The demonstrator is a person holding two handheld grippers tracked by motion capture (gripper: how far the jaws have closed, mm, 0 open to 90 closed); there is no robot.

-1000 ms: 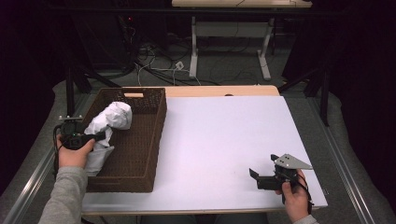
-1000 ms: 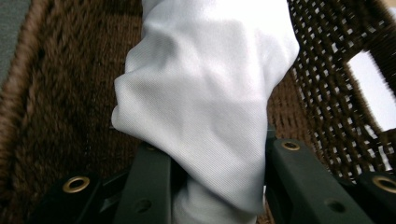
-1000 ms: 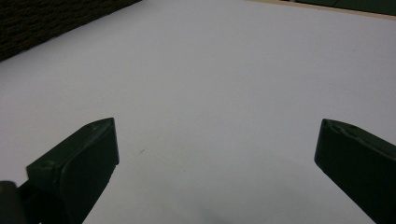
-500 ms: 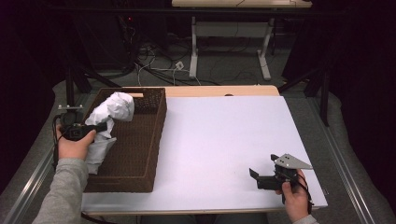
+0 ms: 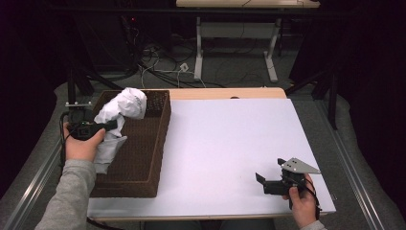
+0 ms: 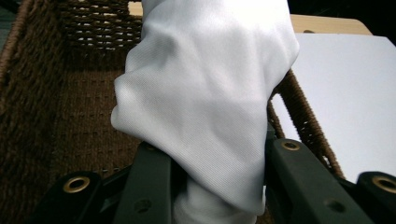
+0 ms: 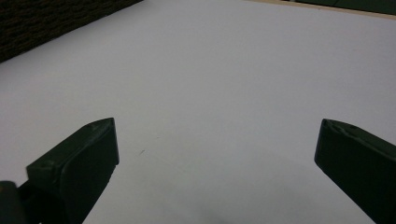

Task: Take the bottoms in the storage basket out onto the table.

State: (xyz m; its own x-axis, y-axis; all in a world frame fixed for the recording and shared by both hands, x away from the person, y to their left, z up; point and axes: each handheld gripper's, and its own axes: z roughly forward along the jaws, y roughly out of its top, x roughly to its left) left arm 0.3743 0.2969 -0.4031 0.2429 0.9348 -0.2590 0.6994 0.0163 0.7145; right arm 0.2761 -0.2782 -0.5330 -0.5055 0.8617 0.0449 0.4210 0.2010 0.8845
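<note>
Two grippers are at work over this table, one in each of the person's hands. On the left, the left gripper [image 5: 111, 125] is clenched on a white cloth [image 5: 122, 106]: in the left gripper view its black fingers [image 6: 150, 179] press in on a gathered neck of the fabric from both sides, and the rest of the cloth [image 6: 210, 93] billows up and beyond the fingertips in a rumpled, rounded bunch. From the high view a tail of the same cloth hangs down below the fingers and lies against the person's left hand [image 5: 84, 143] and the near left rim of the brown woven basket [image 5: 143, 158]. The bunch is held above the basket's far end, clear of its floor, and the weave of the basket's wall and floor shows behind and beneath the fingers.

Right of the basket stretches the white tabletop [image 5: 225, 139], bare between the two hands.

Further right, near the table's front corner, the right gripper [image 5: 269, 178] sits low over the surface in the person's right hand [image 5: 302, 206], well apart from the cloth. Its fingers [image 7: 77, 163] stand wide and released, with nothing but white tabletop between them; the basket's dark side shows far off beyond the left fingertip.
</note>
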